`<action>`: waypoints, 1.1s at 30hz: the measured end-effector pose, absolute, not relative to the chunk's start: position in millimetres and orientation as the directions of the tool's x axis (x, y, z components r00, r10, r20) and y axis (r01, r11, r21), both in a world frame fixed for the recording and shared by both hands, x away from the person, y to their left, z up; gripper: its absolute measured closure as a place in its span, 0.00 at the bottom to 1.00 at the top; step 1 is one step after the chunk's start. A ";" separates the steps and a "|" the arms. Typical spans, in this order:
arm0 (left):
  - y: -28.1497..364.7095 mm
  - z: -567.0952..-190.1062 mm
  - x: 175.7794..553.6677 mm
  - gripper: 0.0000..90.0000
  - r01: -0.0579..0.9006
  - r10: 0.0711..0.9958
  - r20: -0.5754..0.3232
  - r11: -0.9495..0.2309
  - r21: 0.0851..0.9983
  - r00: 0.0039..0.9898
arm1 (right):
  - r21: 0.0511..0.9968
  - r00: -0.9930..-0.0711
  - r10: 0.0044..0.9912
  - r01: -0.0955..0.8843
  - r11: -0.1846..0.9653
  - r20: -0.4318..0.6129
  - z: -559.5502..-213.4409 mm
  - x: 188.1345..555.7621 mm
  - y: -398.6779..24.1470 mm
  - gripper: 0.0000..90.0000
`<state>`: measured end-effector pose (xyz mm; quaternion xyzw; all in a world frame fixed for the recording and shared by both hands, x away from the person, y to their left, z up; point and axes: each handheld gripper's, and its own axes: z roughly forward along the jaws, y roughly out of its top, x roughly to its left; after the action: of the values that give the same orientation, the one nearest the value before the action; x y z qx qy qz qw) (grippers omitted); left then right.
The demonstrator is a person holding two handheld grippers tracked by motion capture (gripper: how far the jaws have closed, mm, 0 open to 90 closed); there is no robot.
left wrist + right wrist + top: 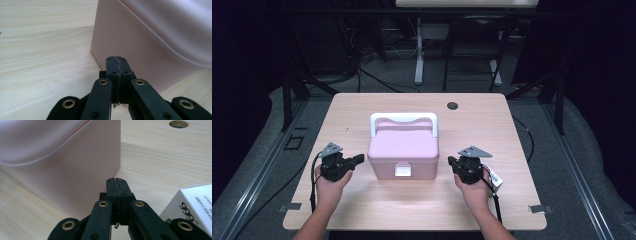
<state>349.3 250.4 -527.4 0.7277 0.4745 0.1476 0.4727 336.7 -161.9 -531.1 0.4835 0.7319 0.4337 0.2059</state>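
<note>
A pink lidded box [402,150] with a white handle [403,120] and a white front latch [402,170] stands in the middle of the wooden table [362,107]. My left gripper [360,159] is shut and empty, its tips close to the box's left wall [130,47]. My right gripper [450,161] is shut and empty too, right beside the box's right wall [75,177]. In the left gripper view the jaw pads [116,61] meet, and in the right gripper view the pads [117,182] also press together. Whether either touches the box I cannot tell.
A small white printed carton [192,205] lies on the table just right of my right gripper [495,178]. A round cable hole [452,105] sits near the table's far edge. Table legs and cables stand on the floor beyond.
</note>
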 end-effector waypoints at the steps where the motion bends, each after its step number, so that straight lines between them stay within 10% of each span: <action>1: 249.1 -526.8 352.4 1.00 0.554 0.832 -0.241 -0.093 0.828 0.500 | 0.833 -0.443 0.889 0.531 0.154 0.118 -531.7 338.3 -160.9 1.00; 33: 229.8 -536.6 359.3 1.00 0.547 0.819 -0.234 -0.113 0.830 0.524 | 0.840 -0.430 0.896 0.523 0.146 0.112 -549.4 352.5 -128.6 1.00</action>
<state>359.3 229.8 -536.6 0.7322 0.4662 0.1432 0.4755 352.5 -128.6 -549.4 0.4887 0.7259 0.4336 0.2150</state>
